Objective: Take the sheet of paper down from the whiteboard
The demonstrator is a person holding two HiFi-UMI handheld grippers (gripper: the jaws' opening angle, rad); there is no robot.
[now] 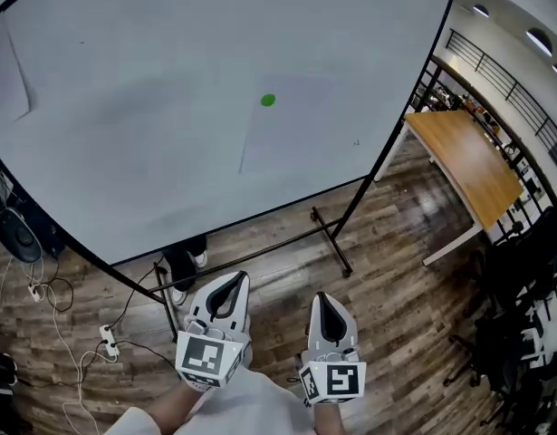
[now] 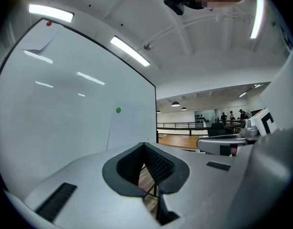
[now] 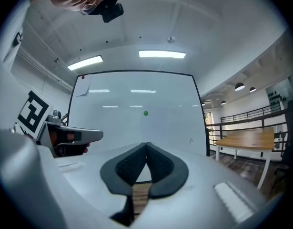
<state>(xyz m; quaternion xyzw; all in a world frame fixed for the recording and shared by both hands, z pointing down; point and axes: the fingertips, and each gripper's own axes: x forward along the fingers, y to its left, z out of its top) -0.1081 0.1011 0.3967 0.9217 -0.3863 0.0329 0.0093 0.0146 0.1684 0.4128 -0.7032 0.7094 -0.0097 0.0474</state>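
On the far left, thin cables (image 1: 56,320) lie on the wood floor (image 1: 387,270), near the bottom corner of the whiteboard (image 1: 151,134). The whiteboard is big and fills most of what you see ahead. At its far left edge a second sheet (image 1: 6,71) hangs with one corner bent out.

Near the middle of the whiteboard there is a small green magnet (image 1: 267,101). It pins the top left corner of the sheet of paper (image 1: 301,130). The sheet of paper is white like the whiteboard, so you can only just see its edges. It lies flat on the whiteboard and hangs down and to the right of the magnet. Nothing is touching it.

Your left gripper (image 1: 225,295) is low in the head view, in front of you and well apart from the whiteboard. Its jaws are pressed together with nothing between them. It points at the whiteboard.

Your right gripper (image 1: 325,304) is just beside the left one, at about the same height. Its jaws are closed too, and they hold nothing. In the right gripper view the green magnet sits right above the jaw tips, but far off.

To the right of the whiteboard stands a wooden tabletop (image 1: 468,166) on white legs. Behind it runs a black railing (image 1: 509,93).
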